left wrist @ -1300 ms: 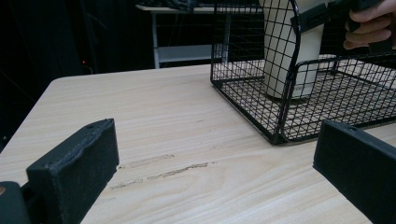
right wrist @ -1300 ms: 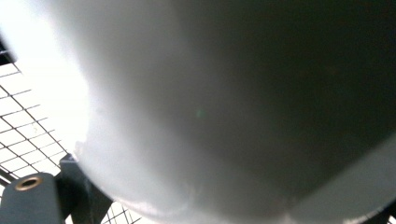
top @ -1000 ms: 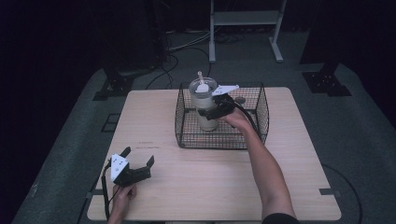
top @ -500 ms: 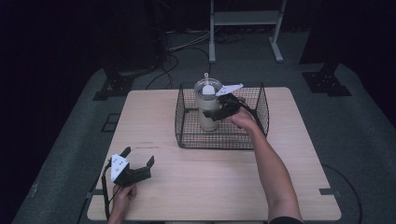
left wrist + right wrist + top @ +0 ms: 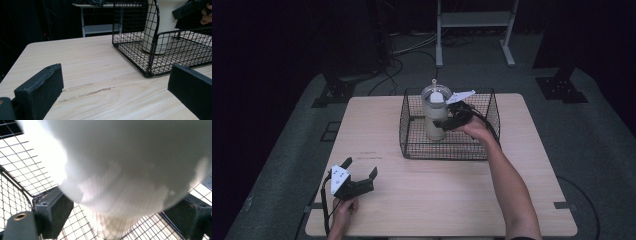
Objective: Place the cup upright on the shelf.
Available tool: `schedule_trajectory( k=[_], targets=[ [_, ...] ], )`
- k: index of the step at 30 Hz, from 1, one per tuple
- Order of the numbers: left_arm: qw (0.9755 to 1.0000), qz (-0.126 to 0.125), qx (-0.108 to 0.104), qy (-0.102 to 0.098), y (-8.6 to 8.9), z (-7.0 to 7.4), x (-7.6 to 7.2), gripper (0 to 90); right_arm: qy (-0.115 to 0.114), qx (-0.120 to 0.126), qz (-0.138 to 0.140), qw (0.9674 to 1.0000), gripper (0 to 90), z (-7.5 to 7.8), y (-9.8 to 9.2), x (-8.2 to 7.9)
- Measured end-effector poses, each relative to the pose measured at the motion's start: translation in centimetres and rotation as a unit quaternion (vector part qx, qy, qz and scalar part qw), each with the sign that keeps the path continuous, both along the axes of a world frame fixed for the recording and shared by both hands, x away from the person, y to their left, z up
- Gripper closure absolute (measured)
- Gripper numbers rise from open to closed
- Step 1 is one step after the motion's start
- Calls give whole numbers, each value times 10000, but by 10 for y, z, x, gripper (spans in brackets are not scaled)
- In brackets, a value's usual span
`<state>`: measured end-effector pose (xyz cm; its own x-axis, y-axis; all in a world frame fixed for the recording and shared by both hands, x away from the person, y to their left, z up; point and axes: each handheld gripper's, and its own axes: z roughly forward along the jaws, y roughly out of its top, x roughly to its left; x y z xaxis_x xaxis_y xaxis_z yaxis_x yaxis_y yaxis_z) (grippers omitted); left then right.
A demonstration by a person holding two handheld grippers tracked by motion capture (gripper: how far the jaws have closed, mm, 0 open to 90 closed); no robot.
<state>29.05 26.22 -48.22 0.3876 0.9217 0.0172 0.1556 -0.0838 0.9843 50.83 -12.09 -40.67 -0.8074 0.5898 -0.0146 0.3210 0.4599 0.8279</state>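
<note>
Our right gripper (image 5: 451, 121) has lowered the jar (image 5: 435, 115) upright into the basket (image 5: 444, 150), jaws still clamping it; left gripper (image 5: 360, 174) rests spread.

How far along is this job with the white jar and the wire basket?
Done so far: the right gripper has closed its jaws around the white jar, as its own view shows. In hand: the jar stands upright inside the wire basket. I cannot tell whether it is going in or coming out. The left gripper rests open on the table, idle.
</note>
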Motion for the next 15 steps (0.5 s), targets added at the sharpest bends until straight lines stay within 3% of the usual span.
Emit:
schedule_trajectory(
  k=[15],
  targets=[
    [10000,3,16,-5,0,0,0,0,141,90,-245,9996,133,22,-24,-16]
  ],
)
